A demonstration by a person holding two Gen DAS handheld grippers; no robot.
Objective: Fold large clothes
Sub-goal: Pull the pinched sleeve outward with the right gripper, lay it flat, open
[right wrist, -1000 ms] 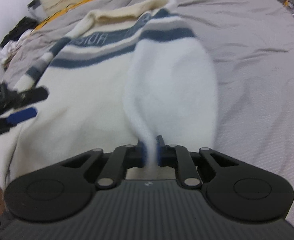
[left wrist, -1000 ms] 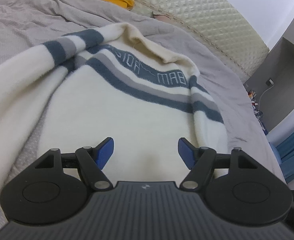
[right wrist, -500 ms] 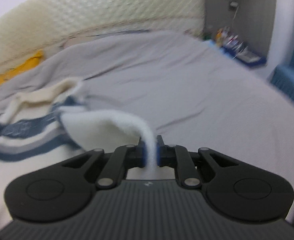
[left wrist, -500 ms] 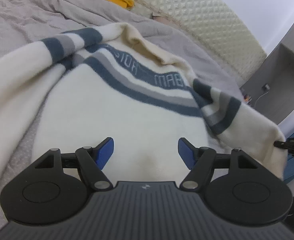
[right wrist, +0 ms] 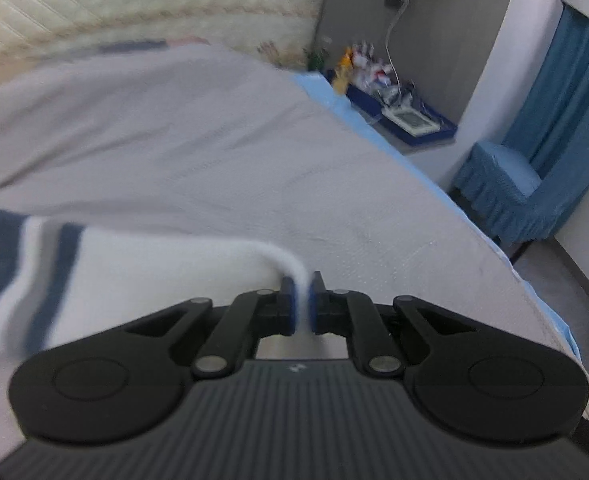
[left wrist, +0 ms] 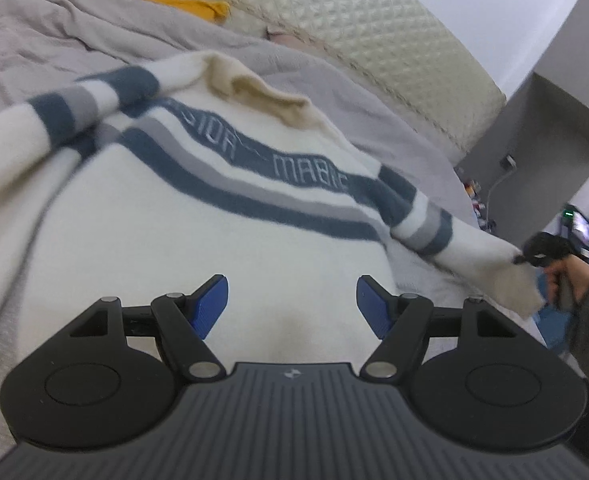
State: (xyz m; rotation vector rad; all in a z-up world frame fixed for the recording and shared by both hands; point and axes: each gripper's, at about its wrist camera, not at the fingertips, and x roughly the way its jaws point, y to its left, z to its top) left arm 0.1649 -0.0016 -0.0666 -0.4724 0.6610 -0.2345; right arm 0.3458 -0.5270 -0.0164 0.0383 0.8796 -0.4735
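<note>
Nearest in the left wrist view, the left gripper (left wrist: 292, 306) hangs over the cream body of the sweater (left wrist: 198, 240) with its blue pads spread wide and nothing between them; the pads touch no cloth that can be made out. The sweater lies spread on the grey bedspread (left wrist: 26, 60), chest up, with blue and grey stripes and lettering running across it and the collar rumpled at the far side. One striped sleeve (left wrist: 450, 240) stretches out to the right, lifted clear of the bed, and its cuff end meets the right gripper (left wrist: 524, 258), held in a hand (left wrist: 570, 276) at the right edge.

Only the right wrist view shows that grip closely: the right gripper (right wrist: 303, 300) is clamped tight on a thin fold of white cloth that rises between its pads, the sleeve (right wrist: 94, 264) trailing off to the left with its blue stripes blurred. Only this view also shows the bed's right edge, a blue chair (right wrist: 506, 188) and a cluttered low shelf (right wrist: 398, 116) beyond it. The left wrist view alone shows the sweater's body and a yellow cloth (left wrist: 182, 0) far off by the quilted headboard (left wrist: 374, 40).
</note>
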